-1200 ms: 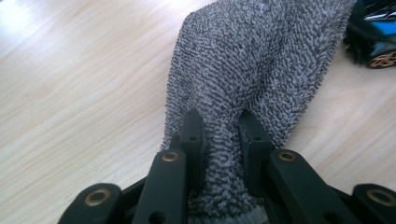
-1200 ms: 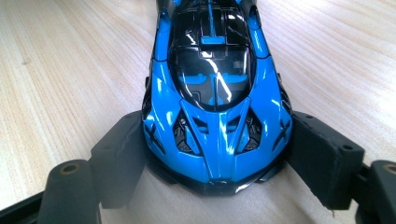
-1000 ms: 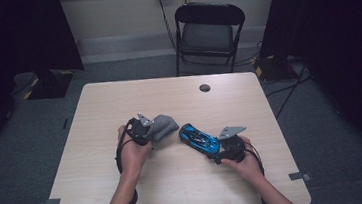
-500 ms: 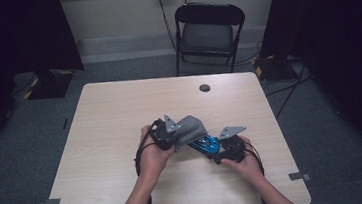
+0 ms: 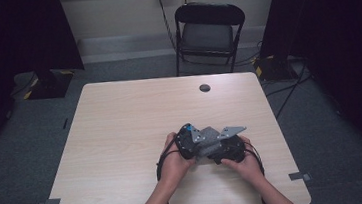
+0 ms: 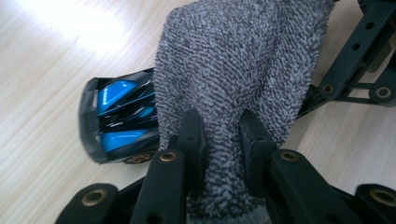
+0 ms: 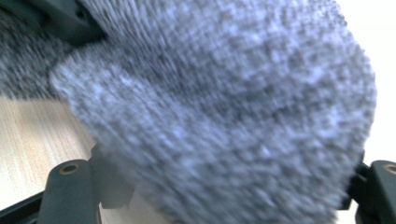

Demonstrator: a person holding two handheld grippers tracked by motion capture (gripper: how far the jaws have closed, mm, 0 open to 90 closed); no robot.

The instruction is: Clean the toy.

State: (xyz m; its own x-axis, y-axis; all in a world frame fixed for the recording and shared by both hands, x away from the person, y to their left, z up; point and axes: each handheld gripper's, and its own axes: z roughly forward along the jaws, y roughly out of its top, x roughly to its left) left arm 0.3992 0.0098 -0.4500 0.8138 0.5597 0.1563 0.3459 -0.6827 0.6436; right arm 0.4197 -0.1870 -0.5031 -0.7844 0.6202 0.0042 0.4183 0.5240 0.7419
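Draping over the blue toy car [image 6: 116, 119] on the table [image 5: 122, 138], the grey cloth [image 6: 243, 70] hangs clamped in the left tongs [image 6: 219, 140]; the right tongs [image 5: 229, 150] grip the car, lying lengthwise beneath.

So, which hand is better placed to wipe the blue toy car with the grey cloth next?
The left. Its hand-held gripper is shut on the grey cloth, which already lies over the blue toy car. The right hand-held gripper appears to hold the car steady, though the cloth hides its jaws.
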